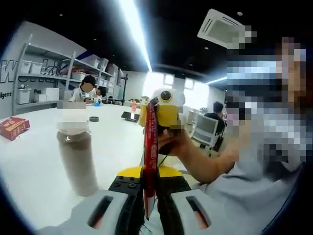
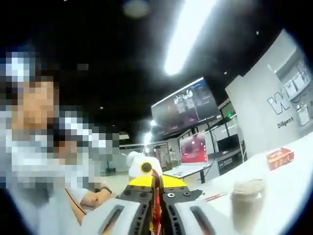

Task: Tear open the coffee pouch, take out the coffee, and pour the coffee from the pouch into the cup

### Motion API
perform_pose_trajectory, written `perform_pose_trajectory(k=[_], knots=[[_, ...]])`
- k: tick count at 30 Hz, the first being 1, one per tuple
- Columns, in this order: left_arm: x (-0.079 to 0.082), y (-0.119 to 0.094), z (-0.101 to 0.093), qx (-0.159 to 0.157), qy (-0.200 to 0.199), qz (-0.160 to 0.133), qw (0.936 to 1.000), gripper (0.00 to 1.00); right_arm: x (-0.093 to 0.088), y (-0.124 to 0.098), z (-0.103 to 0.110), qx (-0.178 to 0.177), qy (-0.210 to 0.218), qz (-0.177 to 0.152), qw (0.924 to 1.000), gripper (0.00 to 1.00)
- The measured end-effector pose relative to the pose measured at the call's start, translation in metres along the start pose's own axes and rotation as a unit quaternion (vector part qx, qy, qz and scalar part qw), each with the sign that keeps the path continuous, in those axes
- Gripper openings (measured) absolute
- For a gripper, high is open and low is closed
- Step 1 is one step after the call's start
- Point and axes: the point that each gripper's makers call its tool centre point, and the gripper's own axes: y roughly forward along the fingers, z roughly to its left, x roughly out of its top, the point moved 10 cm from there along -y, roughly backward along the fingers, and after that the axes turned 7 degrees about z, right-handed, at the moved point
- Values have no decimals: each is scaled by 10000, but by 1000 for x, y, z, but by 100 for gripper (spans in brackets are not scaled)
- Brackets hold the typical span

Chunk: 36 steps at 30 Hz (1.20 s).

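Both grippers are clamped on the coffee pouch, a long, thin red stick with pale lettering, seen edge-on and stretched taut in the air between them above the white table. In the left gripper view the left gripper pinches its near end while the right gripper grasps the far end. The cup, a frosted beige tumbler, stands on the table just left of the pouch, and the right gripper view shows it too.
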Motion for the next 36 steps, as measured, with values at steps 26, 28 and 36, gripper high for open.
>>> perform_pose_trajectory(k=[26,28,36], knots=[[8,-4,-1,-37,503,-634,9967,30,5,15,12,38,-201,239,9995,2],[7,-3,-1,-56,483,-556,9973,15,6,15,11,27,-216,263,9994,2],[7,-8,-6,-188,342,-516,9979,12,7,16,14,106,-306,346,9989,3]])
